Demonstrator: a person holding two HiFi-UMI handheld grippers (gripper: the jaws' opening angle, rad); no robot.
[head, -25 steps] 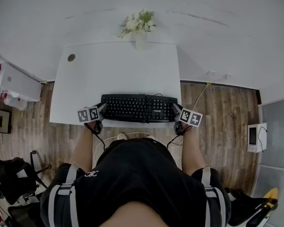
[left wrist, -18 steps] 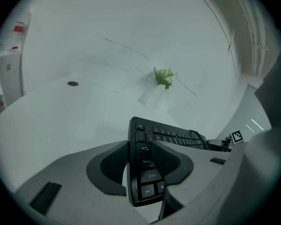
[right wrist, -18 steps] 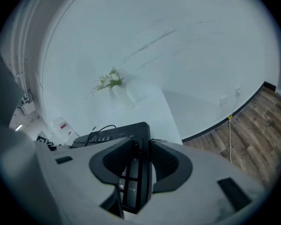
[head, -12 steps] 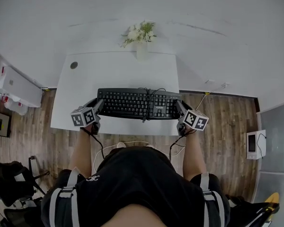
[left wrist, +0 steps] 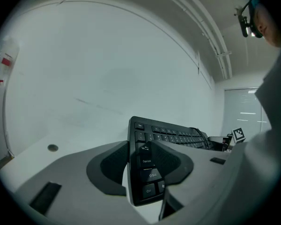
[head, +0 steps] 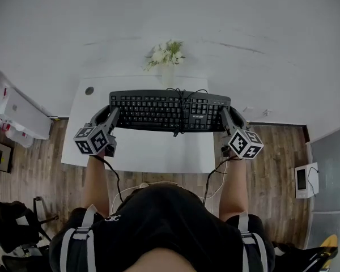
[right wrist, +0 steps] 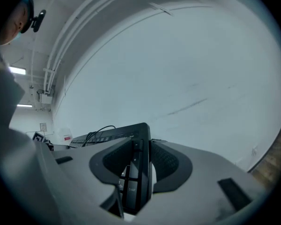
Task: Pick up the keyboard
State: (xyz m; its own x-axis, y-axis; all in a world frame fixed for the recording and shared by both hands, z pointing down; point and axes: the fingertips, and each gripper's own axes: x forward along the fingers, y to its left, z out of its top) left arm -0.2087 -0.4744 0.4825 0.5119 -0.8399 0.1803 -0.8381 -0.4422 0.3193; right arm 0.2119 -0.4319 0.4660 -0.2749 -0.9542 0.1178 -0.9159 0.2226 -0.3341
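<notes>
1. My left hand-held gripper (head: 110,114) is closed on the left end of the black keyboard (head: 169,111). In the left gripper view, one jaw presses the key face by the Caps Lock and Shift keys and the other presses the underside.
2. My right hand-held gripper (head: 226,117) clamps the right end the same way, with the short edge pinched between its two pads.
3. The keyboard hangs roughly level between the two grippers. It is held in the air over the far part of the white bench (head: 141,149), with its keys facing up.
4. Its black cable (head: 184,98) lies looped across the keys right of the middle.
5. A vase of white flowers (head: 166,55) stands at the bench's far edge, beyond the keyboard.
6. A small round hole (head: 89,90) shows in the bench's far left corner.
</notes>
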